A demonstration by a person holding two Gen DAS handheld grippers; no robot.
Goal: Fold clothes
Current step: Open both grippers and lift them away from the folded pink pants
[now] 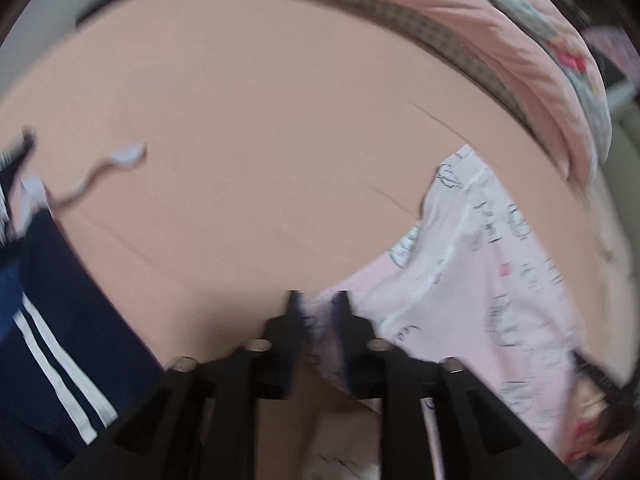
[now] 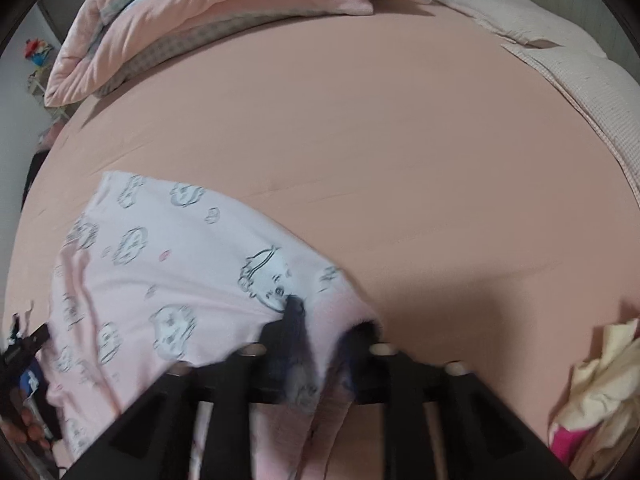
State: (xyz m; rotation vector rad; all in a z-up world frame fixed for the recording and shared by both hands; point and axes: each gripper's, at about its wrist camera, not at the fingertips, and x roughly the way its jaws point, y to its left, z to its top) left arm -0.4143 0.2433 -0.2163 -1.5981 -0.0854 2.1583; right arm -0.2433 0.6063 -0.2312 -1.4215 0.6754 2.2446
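A: Where is the garment right now?

B: The pink printed garment (image 2: 160,280) lies on the peach bedsheet (image 2: 360,140), spread toward the left gripper (image 1: 318,304). Its near edge bunches up between the fingers of the right gripper (image 2: 324,320).

A: Is either one gripping it?

B: I judge not. The left one's jaws stand apart with only a bit of fabric edge showing in the gap. The right one's jaws are parted too, and cloth sits loose between them rather than pinched.

A: So what could spoil the fold?

B: That bunched cloth may snag on a fingertip and drag the hem as the hand lifts away, rumpling the layer. The left view is blurred, so alignment there is hard to confirm.

A: Anything nearby to worry about?

B: The navy striped trousers (image 1: 60,320) and the cream clothing heap (image 2: 600,392) lie close; a careless sweep could tangle them in.
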